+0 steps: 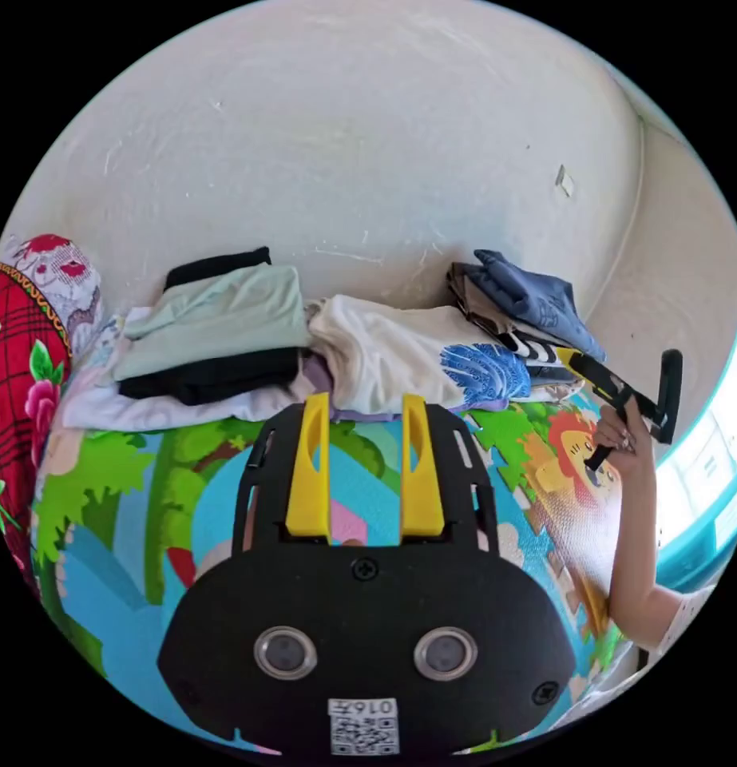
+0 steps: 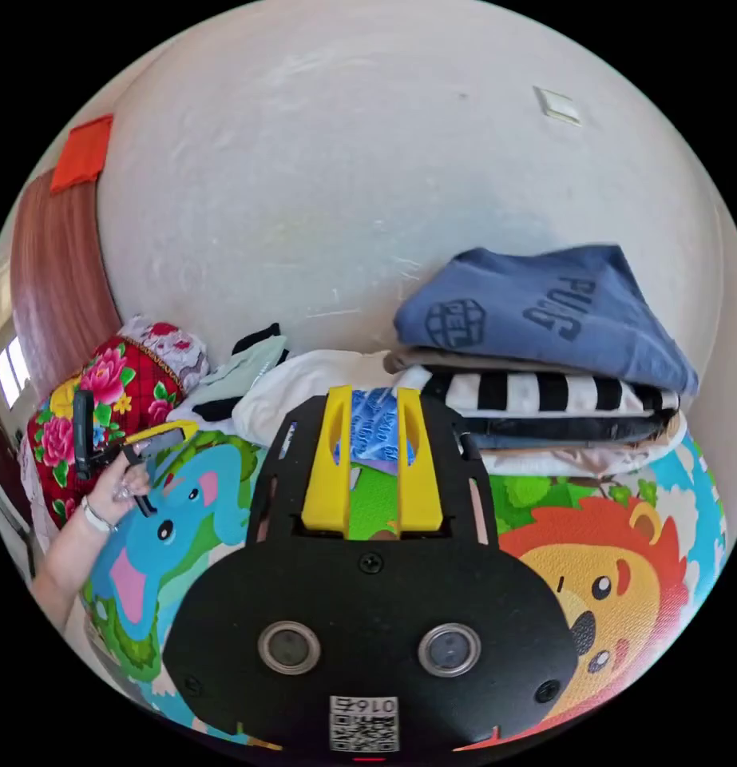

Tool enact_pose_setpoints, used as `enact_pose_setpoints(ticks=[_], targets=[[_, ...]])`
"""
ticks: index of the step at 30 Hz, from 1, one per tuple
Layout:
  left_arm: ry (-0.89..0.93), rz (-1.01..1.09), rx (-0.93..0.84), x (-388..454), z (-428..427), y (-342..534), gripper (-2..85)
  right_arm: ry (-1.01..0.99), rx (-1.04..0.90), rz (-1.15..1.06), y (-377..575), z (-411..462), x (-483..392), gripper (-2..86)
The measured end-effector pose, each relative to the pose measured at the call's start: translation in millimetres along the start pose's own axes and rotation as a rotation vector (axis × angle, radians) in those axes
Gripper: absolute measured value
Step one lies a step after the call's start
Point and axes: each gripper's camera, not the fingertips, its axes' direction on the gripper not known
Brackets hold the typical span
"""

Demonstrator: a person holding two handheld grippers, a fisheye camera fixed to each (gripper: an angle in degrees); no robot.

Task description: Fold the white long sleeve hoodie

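Against the wall [image 1: 344, 144], three clothes stacks [image 1: 216, 335]

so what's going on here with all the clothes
A person holds a gripper in each hand above a cartoon play mat, both with jaws open and empty. The left gripper faces a white garment with a blue print lying against the wall between two stacks of folded clothes. Nothing is gripped yet; the right gripper hovers nearby.

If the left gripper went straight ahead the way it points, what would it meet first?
Probably the white garment with a blue feather print, lying just beyond the open left gripper above the colourful cartoon play mat; depth is uncertain.
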Motion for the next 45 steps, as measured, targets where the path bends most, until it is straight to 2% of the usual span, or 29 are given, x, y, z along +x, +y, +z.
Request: enact_pose_setpoints(ticks=[4,7,10,13,18,20,22,24,26,29,32,36,39,41,45], targets=[[-0.1,-0.092,-0.03,0,23,-21,15.2,-0.08,-0.246,0.044,34,58,66,14.7],[-0.051,-0.114,-0.036,-12,30,-34,15.7,-0.114,-0.214,0.09,64,91,93,16.0],[0.04,-0.071,-0.022,-20,26,-37,13.3,-0.188,-0.135,0.161,83,111,115,12.0],[0.046,0.068,0.03,-10,3,-24,8.8,-0.213,-0.068,0.105,97,113,120,7.1],[0.135,0.185,0.102,28,-79,19,7.2,-0.261,-0.151,-0.128,91,89,91,4.7],[0.14,0.265,0.098,51,-117,44,7.3,-0.227,-0.16,-0.349,89,42,51,4.0],[0.141,0.306,0.031,72,-151,75,7.6,-0.17,-0.174,-0.544,102,1,15,3.7],[0.12,0.255,-0.105,87,-182,120,7.9,-0.182,-0.223,-0.725,123,-31,-17,3.5],[0.103,0.218,-0.172,95,-202,157,8.0,-0.246,-0.418,-0.902,156,-57,-56,3.3],[0.091,0.235,-0.173,115,-244,221,8.1,-0.226,-0.549,-1.144,234,-88,-107,3.3],[0.098,0.234,-0.158,133,-291,277,9.1,-0.153,-0.545,-1.268,323,-130,-137,3.3],[0.051,0.052,-0.109,136,-343,356,11.5,-0.147,-0.44,-1.15,393,-189,-138,4.1],[0.068,-0.099,-0.066,130,-371,405,11.5,-0.308,-0.356,-0.82,409,-223,-101,5.3],[0.099,-0.107,-0.07,133,-384,421,11.2,-0.404,-0.276,-0.577,403,-232,-61,6.3],[0.042,-0.086,-0.082,151,-411,434,11.1,-0.334,-0.189,-0.253,388,-221,-18,9.6]])
